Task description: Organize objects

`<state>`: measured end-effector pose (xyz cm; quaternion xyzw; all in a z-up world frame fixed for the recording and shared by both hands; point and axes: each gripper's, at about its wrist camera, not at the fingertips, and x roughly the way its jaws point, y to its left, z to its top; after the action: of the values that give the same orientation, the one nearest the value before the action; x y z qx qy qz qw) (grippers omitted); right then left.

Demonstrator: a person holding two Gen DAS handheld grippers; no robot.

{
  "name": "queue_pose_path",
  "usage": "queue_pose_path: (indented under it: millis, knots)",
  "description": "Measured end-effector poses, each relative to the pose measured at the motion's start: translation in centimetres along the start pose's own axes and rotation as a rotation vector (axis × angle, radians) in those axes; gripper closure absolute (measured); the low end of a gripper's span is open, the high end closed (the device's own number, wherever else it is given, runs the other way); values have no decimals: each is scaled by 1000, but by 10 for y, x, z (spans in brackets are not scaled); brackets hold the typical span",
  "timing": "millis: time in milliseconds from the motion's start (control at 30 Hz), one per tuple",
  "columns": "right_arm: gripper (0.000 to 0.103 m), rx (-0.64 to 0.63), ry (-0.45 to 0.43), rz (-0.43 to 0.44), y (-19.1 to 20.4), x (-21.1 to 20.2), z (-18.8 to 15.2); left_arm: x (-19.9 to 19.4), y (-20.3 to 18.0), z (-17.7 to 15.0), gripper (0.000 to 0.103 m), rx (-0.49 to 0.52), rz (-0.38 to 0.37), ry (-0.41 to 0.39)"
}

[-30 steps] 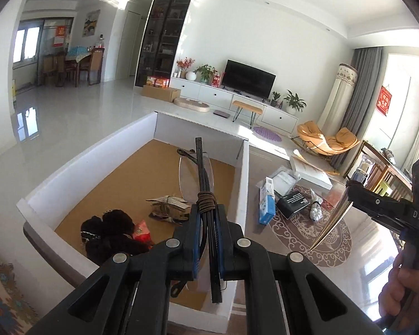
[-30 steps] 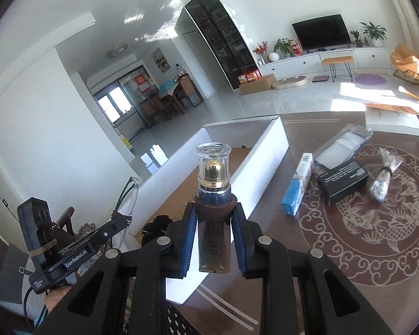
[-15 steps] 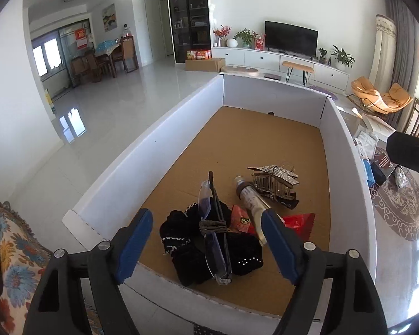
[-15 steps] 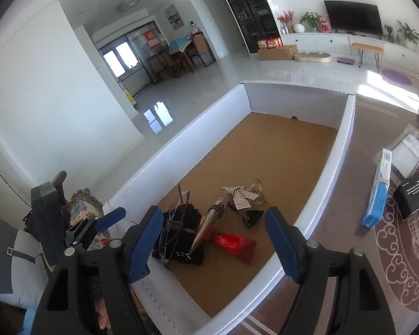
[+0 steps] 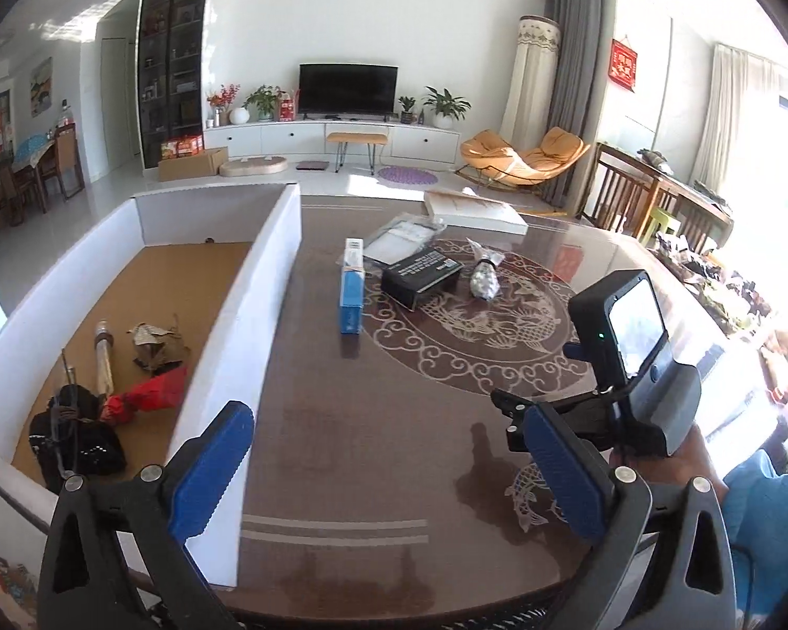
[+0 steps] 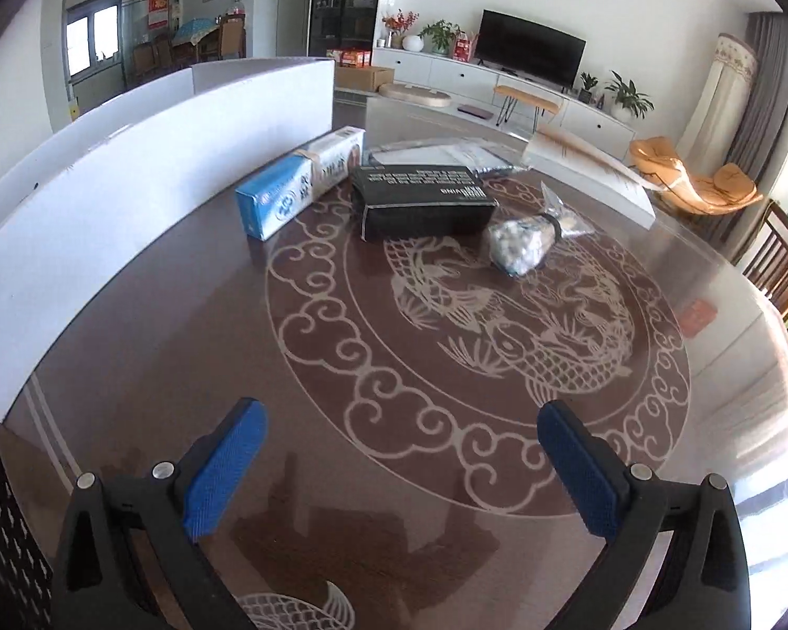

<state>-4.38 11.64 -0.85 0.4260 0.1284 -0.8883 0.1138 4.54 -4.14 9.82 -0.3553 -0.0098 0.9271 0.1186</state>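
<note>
1. The blue carton [image 6: 299, 186], black box [image 6: 420, 199] and silvery bag [image 6: 520, 241] lie together toward the worktop's [image 6: 236, 346] far edge.
2. The white tray [image 5: 257, 283] along the left edge holds a red packet [image 5: 149, 394] and a black bundle [image 5: 76, 438].
3. Left tongs [image 5: 389, 464] and right tongs [image 6: 402, 464] are opening, both empty.
</note>
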Motion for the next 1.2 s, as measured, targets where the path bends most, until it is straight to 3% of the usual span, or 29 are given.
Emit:
queue_pose_path:
  millis: [67,200,367,567,633,1200]
  knots:
    - [0,31,42,-36,-25,5,-22,35,-25,-7,0,42,-24,79]
    - [0,89,29,-32,-51,1,-38,107,-38,-18,0,51,66,201]
    - [0,140,41,20,-57,4,-36,152,-27,-2,0,57,194,185]
    - [0,166,47,25,-58,6,-34,193,-17,6,0,62,199,231]
    - [0,166,47,26,-58,7,-34,192,-3,0,0,-10,129,219]
    - [0,170,47,25,-57,10,-36,186,1,-17,0,-12,145,220]
